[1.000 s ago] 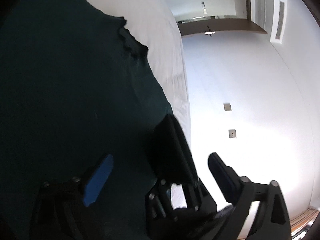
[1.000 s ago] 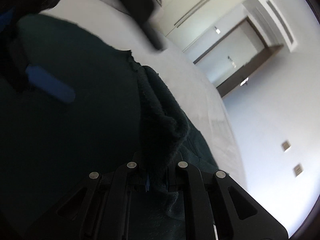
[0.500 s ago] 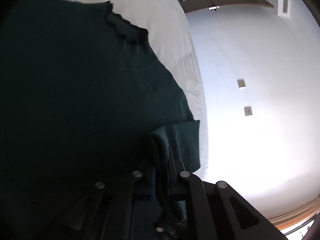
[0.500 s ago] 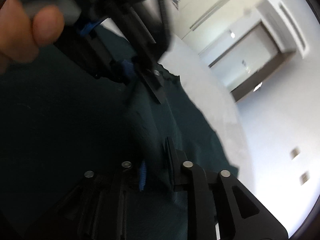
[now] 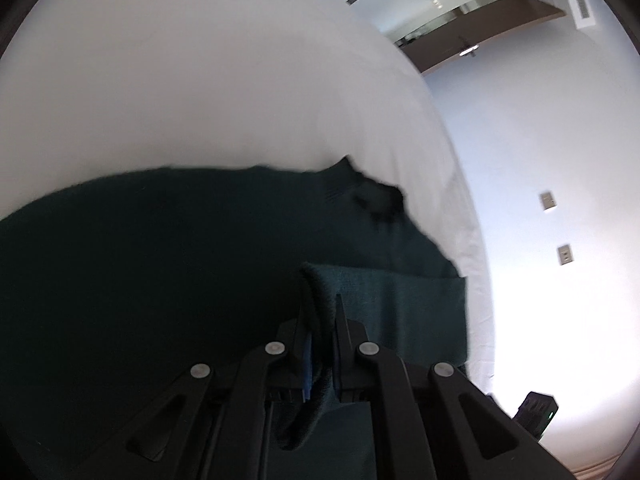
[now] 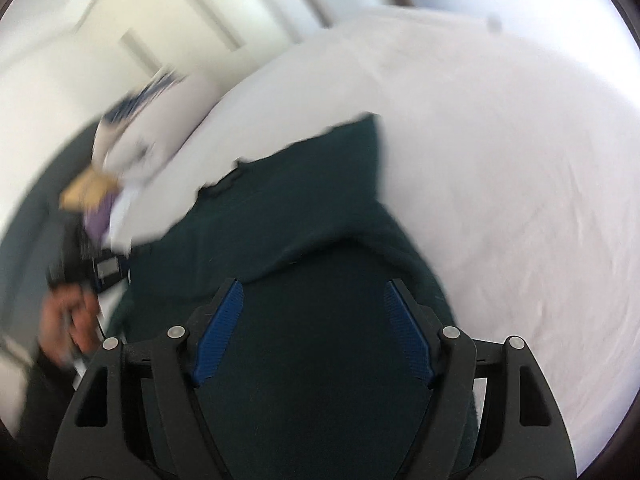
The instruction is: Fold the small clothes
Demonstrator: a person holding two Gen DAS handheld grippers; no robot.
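1. Left claw (image 5: 322,320): closed. Its two black fingers (image 5: 350,334) pinch a thick rolled edge of the dark green garment (image 5: 160,280); the pinched fold rises between the fingers and hangs down behind them.
2. Right claw (image 6: 314,328): jaws opening. The blue pads (image 6: 222,332) stand wide apart and press on nothing. The garment (image 6: 312,208) lies beneath and between them; whether the pads brush the cloth cannot be told.
3. Garment, left wrist view: it lies spread on the white bed (image 5: 240,80). A lighter green folded panel (image 5: 416,308) lies just right of the left claw, its straight edge near the side of the bed. The ribbed neckline (image 5: 372,200) lies beyond the claw, at the far edge of the cloth.
4. Garment, right wrist view: the cloth fills the middle of the frame, with a raised fold just beyond the pads and a straight edge running toward the far end.
5. Bed: the white sheet (image 6: 520,160) extends to the right of the garment and is lightly creased.
6. Left edge, right wrist view: a person's hand (image 6: 68,320) shows, blurred, on a dark device. A blurred white item with dark markings (image 6: 136,132) lies farther off.
7. Background, left wrist view: a pale wall with two small plates (image 5: 556,228) and a doorway (image 5: 448,16).
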